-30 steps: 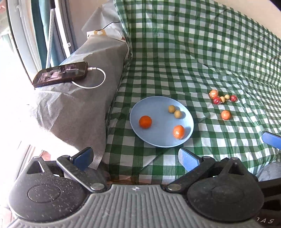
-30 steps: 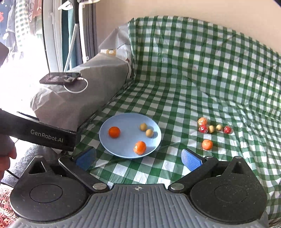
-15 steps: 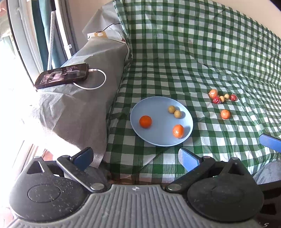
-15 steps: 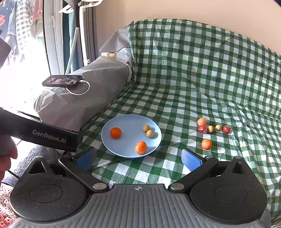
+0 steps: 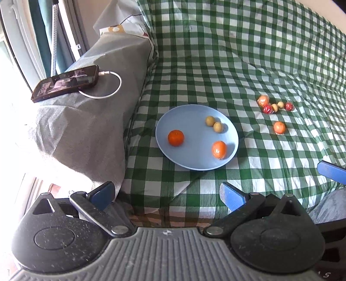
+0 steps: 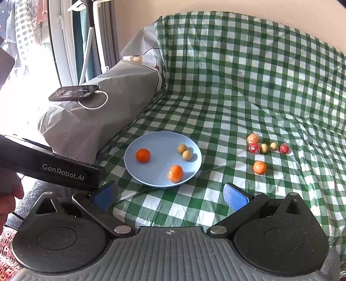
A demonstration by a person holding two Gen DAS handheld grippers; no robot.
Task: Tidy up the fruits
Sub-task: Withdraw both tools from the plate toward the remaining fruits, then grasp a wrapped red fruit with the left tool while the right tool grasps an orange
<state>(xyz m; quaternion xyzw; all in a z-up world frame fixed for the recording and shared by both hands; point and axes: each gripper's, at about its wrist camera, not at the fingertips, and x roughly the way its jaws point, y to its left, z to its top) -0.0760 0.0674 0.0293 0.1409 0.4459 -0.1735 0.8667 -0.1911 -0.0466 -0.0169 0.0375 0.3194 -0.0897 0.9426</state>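
Fruit loose on the checked cloth (image 6: 216, 103) — lone orange (image 6: 260, 167) nearest — lies ahead and right of the right gripper (image 6: 170, 195), well apart, right of the plate (image 6: 138, 142); both grippers' fingers released and empty, left gripper (image 5: 166, 194) farther off.

Green-and-white checked cloth (image 6: 248, 86) covers the seat and backrest. A grey-draped armrest (image 6: 103, 112) adjoins a bright window (image 5: 13, 64). The wall (image 6: 138, 13) is beige.
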